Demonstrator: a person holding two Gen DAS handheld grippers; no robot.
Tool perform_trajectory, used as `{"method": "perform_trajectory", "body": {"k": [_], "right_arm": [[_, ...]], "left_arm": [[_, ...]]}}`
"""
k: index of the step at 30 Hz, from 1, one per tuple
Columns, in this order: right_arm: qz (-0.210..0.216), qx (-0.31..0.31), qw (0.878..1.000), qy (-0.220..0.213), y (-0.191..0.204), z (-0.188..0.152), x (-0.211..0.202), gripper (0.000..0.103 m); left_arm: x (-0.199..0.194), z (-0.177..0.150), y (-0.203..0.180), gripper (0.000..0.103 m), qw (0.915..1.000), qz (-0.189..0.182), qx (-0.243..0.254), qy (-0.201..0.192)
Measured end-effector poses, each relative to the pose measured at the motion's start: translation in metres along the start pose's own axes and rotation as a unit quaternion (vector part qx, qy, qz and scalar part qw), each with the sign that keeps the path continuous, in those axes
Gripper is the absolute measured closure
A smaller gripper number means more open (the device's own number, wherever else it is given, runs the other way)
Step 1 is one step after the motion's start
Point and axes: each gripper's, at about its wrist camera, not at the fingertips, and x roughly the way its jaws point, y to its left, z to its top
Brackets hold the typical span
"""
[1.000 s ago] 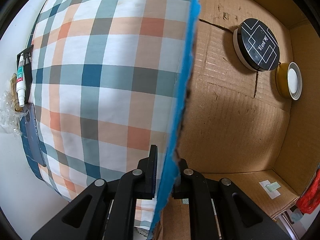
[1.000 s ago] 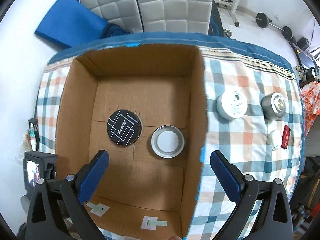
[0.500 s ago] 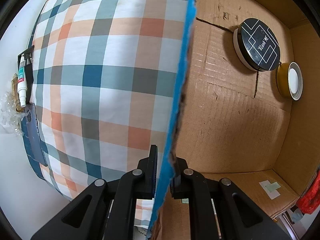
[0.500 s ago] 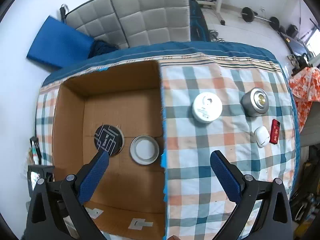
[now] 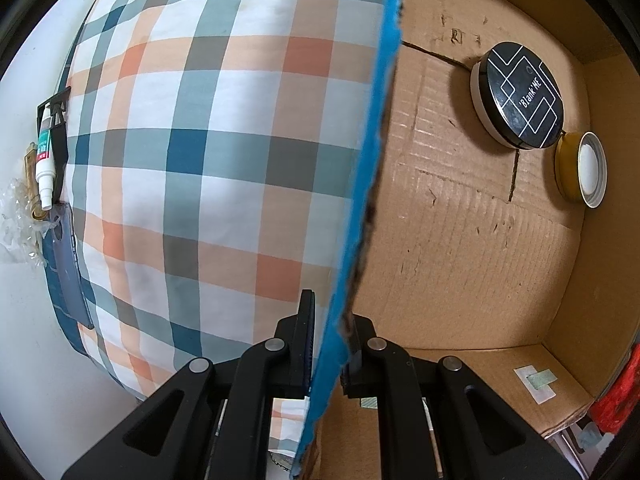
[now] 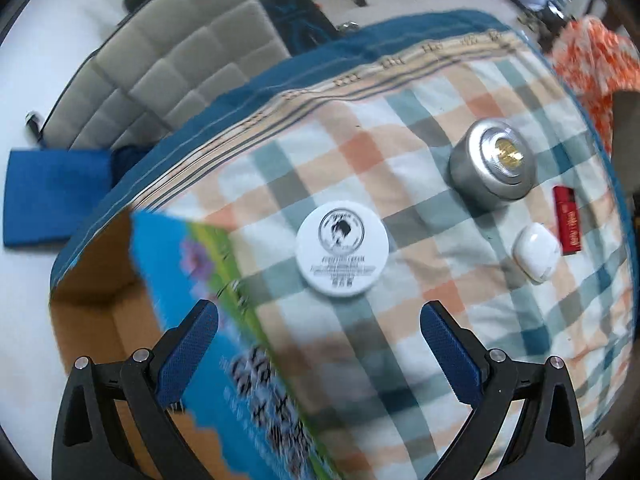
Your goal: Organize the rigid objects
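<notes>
The left gripper (image 5: 328,344) has its fingers clamped on the blue-printed wall of the cardboard box (image 5: 460,240). Only this view shows inside: a black round tin (image 5: 520,94) and a yellow jar (image 5: 582,170) at 2 o'clock. The right gripper (image 6: 320,354) has its fingers wide apart and empty. The white round tin (image 6: 342,248) lies just beyond them at 12 o'clock on the checked bench (image 6: 460,320). The box wall there is blurred.

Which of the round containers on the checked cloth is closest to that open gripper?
The white tin with the black emblem on its lid, lying just ahead of the right gripper. The silver tin sits farther back to the right.
</notes>
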Motion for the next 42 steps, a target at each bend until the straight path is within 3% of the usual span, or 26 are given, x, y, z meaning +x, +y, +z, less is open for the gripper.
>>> {"method": "perform_trajectory", "body": {"k": [7,8,10,11,17,25,36,38,42], "right_arm": [[-0.021,0.045,0.999,0.019,-0.010,0.025,0.054,0.003],[-0.019,0.050,0.998,0.022,-0.011,0.028,0.061,0.006],[-0.027,0.047,0.998,0.032,-0.011,0.033,0.072,0.026],[-0.034,0.045,0.998,0.039,-0.011,0.034,0.078,0.030],[-0.054,0.002,0.997,0.053,-0.002,0.029,0.086,0.031],[-0.077,-0.080,0.986,0.127,0.007,-0.006,0.094,0.031],[-0.073,-0.069,0.989,0.110,0.000,-0.016,0.105,0.032],[-0.056,-0.056,0.991,0.106,-0.003,-0.017,0.103,0.028],[-0.050,-0.038,0.993,0.104,-0.005,-0.015,0.102,0.030]], "left_arm": [[0.002,0.002,0.000,0.095,1.0000,0.002,0.001,0.004],[0.002,0.003,-0.001,0.095,1.0000,0.003,0.002,0.005],[0.003,0.004,-0.002,0.095,1.0000,0.003,0.003,0.006],[0.003,0.005,-0.003,0.095,1.0000,0.003,0.003,0.006],[0.004,0.007,-0.002,0.095,1.0000,-0.001,0.001,0.007],[0.006,0.005,-0.002,0.095,1.0000,0.001,0.004,0.006],[0.007,0.004,-0.007,0.095,0.9999,0.008,0.009,0.004],[0.007,0.004,-0.008,0.095,0.9999,0.008,0.009,0.004],[0.006,0.004,-0.010,0.095,0.9999,0.010,0.011,0.003]]}}
